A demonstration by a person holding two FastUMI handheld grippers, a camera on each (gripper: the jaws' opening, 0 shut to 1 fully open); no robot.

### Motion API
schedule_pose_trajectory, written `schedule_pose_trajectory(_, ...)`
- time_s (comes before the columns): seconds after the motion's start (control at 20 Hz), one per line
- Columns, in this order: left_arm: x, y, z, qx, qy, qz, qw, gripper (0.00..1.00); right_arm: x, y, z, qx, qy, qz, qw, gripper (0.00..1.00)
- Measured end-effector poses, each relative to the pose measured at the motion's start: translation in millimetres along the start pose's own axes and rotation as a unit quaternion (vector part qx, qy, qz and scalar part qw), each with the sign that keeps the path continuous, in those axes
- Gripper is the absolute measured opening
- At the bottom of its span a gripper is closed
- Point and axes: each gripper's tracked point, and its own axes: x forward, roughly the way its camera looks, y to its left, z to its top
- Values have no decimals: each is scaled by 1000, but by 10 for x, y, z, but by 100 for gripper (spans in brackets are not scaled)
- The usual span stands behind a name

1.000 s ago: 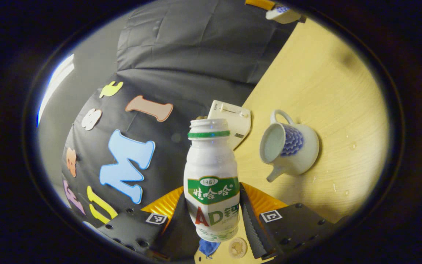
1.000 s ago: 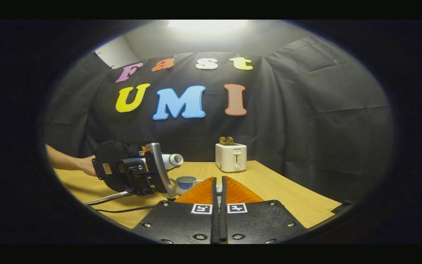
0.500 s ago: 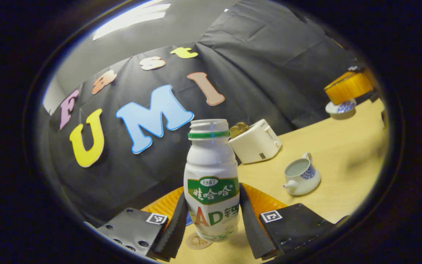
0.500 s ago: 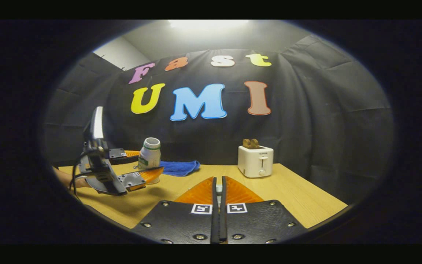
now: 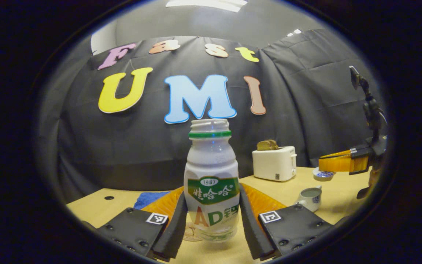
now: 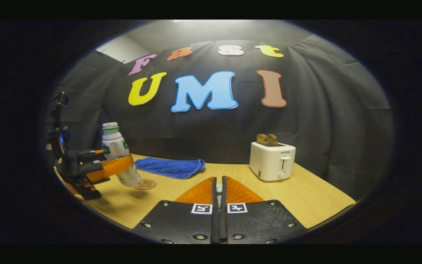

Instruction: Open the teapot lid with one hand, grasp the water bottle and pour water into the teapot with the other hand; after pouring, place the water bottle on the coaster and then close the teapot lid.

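With my left tongs (image 5: 211, 220) still clamped on the water bottle (image 5: 211, 183), I had swung it from tilted back to upright just above the coaster (image 6: 144, 184), pouring seemingly done, my right tongs (image 6: 218, 192) pinched together, apparently holding the lid (image 5: 323, 174).

In the left gripper view, a water bottle (image 5: 211, 183) stands upright at the centre, between the left gripper (image 5: 211, 220) fingers, over a coaster (image 5: 192, 231) on the table (image 5: 328, 196). A cloth (image 5: 148, 198) lies at ten o'clock from the bottle. A toaster (image 5: 274, 163) sits at two o'clock, near the back wall. A teapot (image 5: 310, 198) stands at three o'clock, its lid (image 5: 322, 174) under the right gripper (image 5: 337, 162) farther right.
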Motion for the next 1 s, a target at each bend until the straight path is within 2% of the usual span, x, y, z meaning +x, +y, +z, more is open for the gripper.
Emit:
schedule_pose_trajectory(0.1, -10, 135, -34, -26, 6, 3, 1000, 81, 83, 7, -100, -7, 13, -5, 1000, 0)
schedule_pose_trajectory(0.15, 14, 178, -42, -30, 7, 5, 1000, 71, 107, 28, -133, -3, 17, -2, 1000, 0)
schedule_pose_trajectory(0.2, 22, 188, -53, -30, 11, 6, 999, 81, 133, 36, -157, -1, 18, -3, 1000, 0)
schedule_pose_trajectory(0.4, 84, 228, -143, -25, 23, 12, 999, 81, 207, 32, -276, 1, 33, -4, 999, 0)
schedule_pose_trajectory(0.45, 92, 228, -134, -24, 24, 12, 999, 71, 214, 27, -284, 0, 34, -5, 999, 0)
schedule_pose_trajectory(0.75, 134, 263, -174, -17, 26, 14, 999, 72, 217, 33, -410, 7, 48, -3, 999, 0)
schedule_pose_trajectory(0.85, 164, 264, -210, -15, 31, 14, 999, 81, 219, 34, -464, 5, 53, -6, 999, 0)
schedule_pose_trajectory(1.0, 171, 272, -238, -15, 33, 15, 999, 81, 201, 16, -492, 3, 54, -12, 998, 1)
